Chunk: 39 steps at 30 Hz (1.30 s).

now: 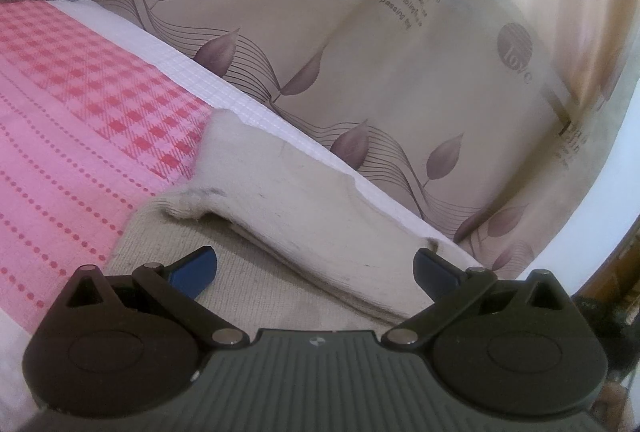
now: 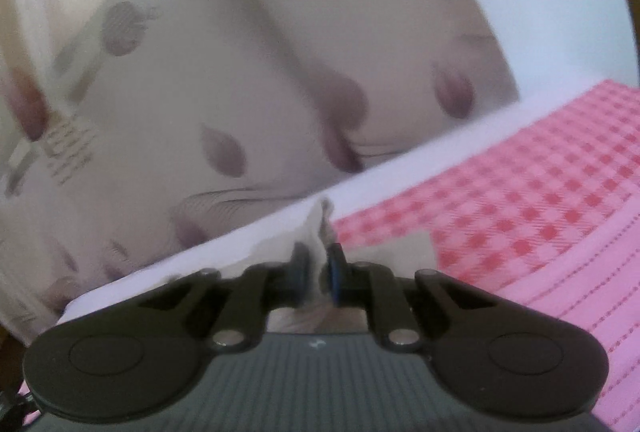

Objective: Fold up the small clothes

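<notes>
A small off-white knit garment [image 1: 304,191] lies on the pink checked sheet [image 1: 80,79], one edge folded over into a thick ridge. My left gripper [image 1: 316,272] hovers low over it, open, blue fingertips [image 1: 196,270] wide apart and nothing between them. In the blurred right wrist view, my right gripper [image 2: 318,268] is shut on a pinched-up fold of the same pale cloth [image 2: 316,228], which sticks up between the pads. More of that cloth shows beneath the fingers.
The sheet's white border [image 1: 224,91] runs along the far edge of the bed. Behind it hangs a beige fabric printed with purple leaves and lettering [image 1: 360,51]. Pink sheet [image 2: 540,191] spreads to the right of my right gripper.
</notes>
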### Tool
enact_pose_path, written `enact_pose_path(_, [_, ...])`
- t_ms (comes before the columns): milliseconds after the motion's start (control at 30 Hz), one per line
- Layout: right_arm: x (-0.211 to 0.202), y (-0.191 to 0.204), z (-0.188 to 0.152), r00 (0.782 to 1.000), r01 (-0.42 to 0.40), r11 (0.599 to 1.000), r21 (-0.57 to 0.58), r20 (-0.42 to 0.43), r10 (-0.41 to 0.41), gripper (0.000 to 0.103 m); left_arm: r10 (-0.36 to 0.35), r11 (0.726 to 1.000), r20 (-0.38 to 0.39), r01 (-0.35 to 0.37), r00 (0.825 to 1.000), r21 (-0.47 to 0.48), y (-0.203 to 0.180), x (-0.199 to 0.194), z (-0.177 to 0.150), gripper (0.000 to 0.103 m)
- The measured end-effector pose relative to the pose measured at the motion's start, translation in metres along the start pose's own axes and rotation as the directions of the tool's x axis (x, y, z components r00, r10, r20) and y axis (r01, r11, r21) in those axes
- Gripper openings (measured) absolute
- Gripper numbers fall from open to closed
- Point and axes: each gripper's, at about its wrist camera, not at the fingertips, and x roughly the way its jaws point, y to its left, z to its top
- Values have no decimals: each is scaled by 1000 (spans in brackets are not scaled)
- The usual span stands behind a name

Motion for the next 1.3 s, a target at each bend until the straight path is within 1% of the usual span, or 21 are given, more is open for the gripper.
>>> enact_pose_path(67, [14, -15, -2, 999, 33, 999, 36, -27, -32, 12, 3, 1000, 0, -3, 1000, 1, 0, 0, 0, 103])
enact_pose_path(133, [26, -29, -5, 994, 82, 994, 74, -82, -76, 12, 7, 1000, -2, -7, 1000, 3, 0, 0, 0, 103])
enact_pose_path(200, [26, -43, -8, 993, 67, 986, 152, -108, -50, 12, 8, 1000, -4, -8, 1000, 5, 1, 0, 0, 103])
enact_pose_path(233, [23, -47, -7, 994, 64, 983, 175, -103, -46, 13, 10, 1000, -5, -9, 1000, 6, 1, 1, 0, 103])
enact_pose_path(300, [9, -51, -7, 995, 86, 976, 201, -72, -73, 14, 11, 1000, -7, -11, 1000, 8, 1, 1, 0, 103])
enact_pose_path(333, [-4, -52, -7, 997, 67, 973, 219, -45, -59, 16, 9, 1000, -7, -9, 1000, 8, 2, 0, 0, 103])
enact_pose_path(400, [-32, -47, -14, 1000, -2, 973, 231, -14, 6, 18, 9, 1000, -9, -9, 1000, 9, 2, 0, 1, 103])
enact_pose_path(433, [-48, -41, -21, 999, -42, 975, 220, -21, 48, 27, 11, 1000, -12, -11, 1000, 14, 2, 0, 1, 103])
enact_pose_path(467, [-60, -35, -29, 996, -75, 975, 208, -38, 84, 33, 15, 1000, -14, -14, 1000, 21, 1, 0, 1, 103])
enact_pose_path(533, [-90, -22, -52, 985, -137, 976, 171, -78, 152, 67, 27, 999, -15, -26, 1000, 45, -3, -2, 1, 103])
enact_pose_path(567, [-104, -17, -63, 982, -151, 978, 146, -90, 165, 71, 44, 996, -10, -43, 999, 73, -7, -5, 0, 103])
enact_pose_path(600, [-120, -11, -75, 982, -150, 983, 110, -99, 161, 73, 59, 993, -5, -58, 998, 102, -12, -8, -1, 103])
enact_pose_path(667, [-150, 5, -95, 986, -122, 992, 16, -112, 123, 73, 93, 976, 2, -92, 996, 197, -26, -19, -4, 103])
enact_pose_path(733, [-181, 20, -111, 992, -89, 993, -77, -101, 81, 73, 122, 963, 9, -120, 993, 243, -34, -32, -9, 103])
enact_pose_path(800, [-205, 28, -120, 994, -69, 990, -123, -90, 58, 73, 126, 955, 7, -123, 992, 268, -39, -49, -15, 103])
enact_pose_path(900, [-235, 34, -131, 998, -42, 987, -155, -61, 33, 75, 156, 942, -7, -147, 988, 303, -46, -67, -21, 103])
enact_pose_path(933, [-242, 35, -135, 999, -27, 985, -169, -51, 19, 78, 161, 937, -4, -152, 987, 316, -48, -73, -23, 103])
enact_pose_path(1033, [-258, 35, -147, 999, 6, 985, -174, -37, -12, 79, 175, 911, 23, -170, 984, 374, -56, -91, -29, 103])
enact_pose_path(1100, [-263, 33, -154, 999, 10, 986, -165, -48, -19, 79, 181, 894, 37, -180, 983, 411, -61, -101, -32, 103])
enact_pose_path(1167, [-270, 32, -162, 998, 27, 986, -162, -54, -36, 79, 178, 883, 47, -181, 983, 434, -64, -110, -35, 103])
enact_pose_path(1300, [-275, 29, -178, 996, 45, 985, -167, -66, -57, 79, 172, 873, 53, -177, 984, 453, -64, -126, -40, 103])
